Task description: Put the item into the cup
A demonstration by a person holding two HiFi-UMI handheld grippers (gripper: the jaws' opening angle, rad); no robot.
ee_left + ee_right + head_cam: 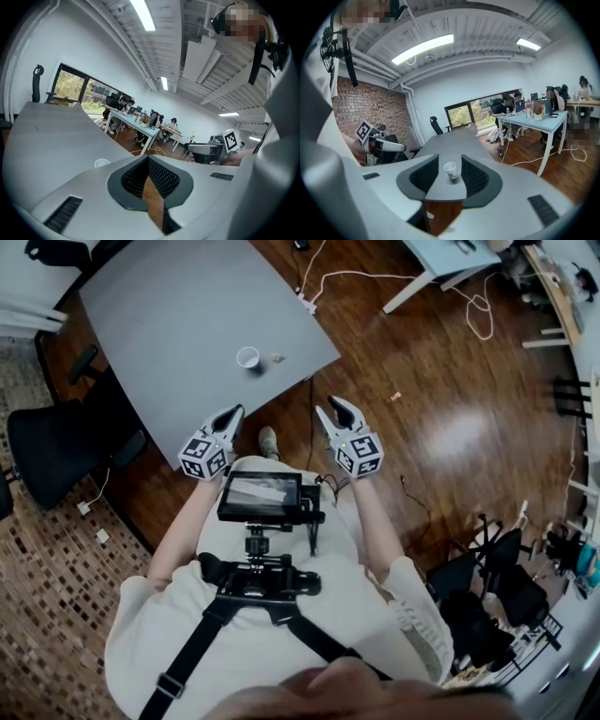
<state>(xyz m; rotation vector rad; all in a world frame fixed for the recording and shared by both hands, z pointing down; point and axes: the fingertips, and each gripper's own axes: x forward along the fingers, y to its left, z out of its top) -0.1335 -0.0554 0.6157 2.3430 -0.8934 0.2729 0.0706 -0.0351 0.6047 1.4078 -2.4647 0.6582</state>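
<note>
Both with jaws spread and empty, the left gripper (230,414) and right gripper (335,411) are hovering by the grey table's (169,324) near edge, with the tiny item (277,357) lying at three o'clock of the white cup (247,356), eleven o'clock from the right gripper, one o'clock from the left.

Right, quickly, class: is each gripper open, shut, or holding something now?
Left gripper: open, holding nothing.
Right gripper: open, holding nothing; the cup stands apart, ahead of it.
</note>
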